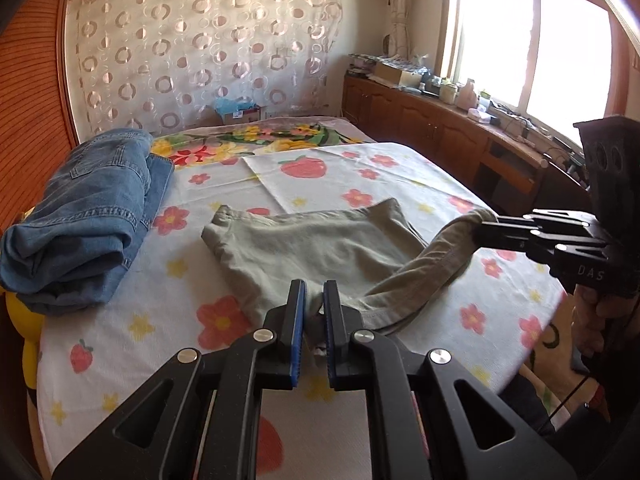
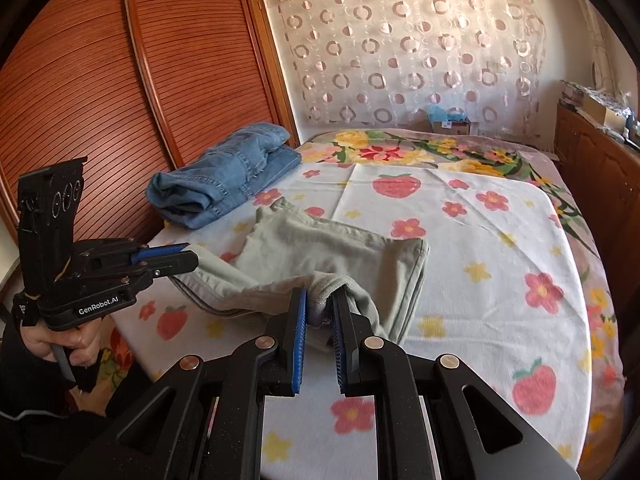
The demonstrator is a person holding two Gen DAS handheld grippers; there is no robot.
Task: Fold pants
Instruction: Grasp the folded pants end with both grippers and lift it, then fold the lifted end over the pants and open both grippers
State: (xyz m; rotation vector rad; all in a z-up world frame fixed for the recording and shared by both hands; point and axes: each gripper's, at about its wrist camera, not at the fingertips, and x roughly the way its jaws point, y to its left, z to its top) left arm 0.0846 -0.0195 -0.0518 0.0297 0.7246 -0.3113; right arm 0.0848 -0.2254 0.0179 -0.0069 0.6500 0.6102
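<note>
Two grippers each pinch a near corner of the pale green pants [image 1: 320, 240], which lie partly folded on the flower-and-strawberry bedsheet [image 1: 400, 184]. The left gripper [image 1: 314, 312] has its blue pads closed on the near edge of the cloth; the right gripper [image 2: 320, 316] is likewise clamped on a bunched end, and the fabric sags in a band between them. The far part of the pants rests flat on the sheet, beside a folded pair of jeans [image 1: 88, 216] to the left, apart from them. The step in hand looks like carrying the near end over the flat part. To do it well, I would keep both ends level and taut so the band does not twist, then lay the edge square on the far edge. Which part of the garment is gripped, waistband or hem, I cannot tell.
</note>
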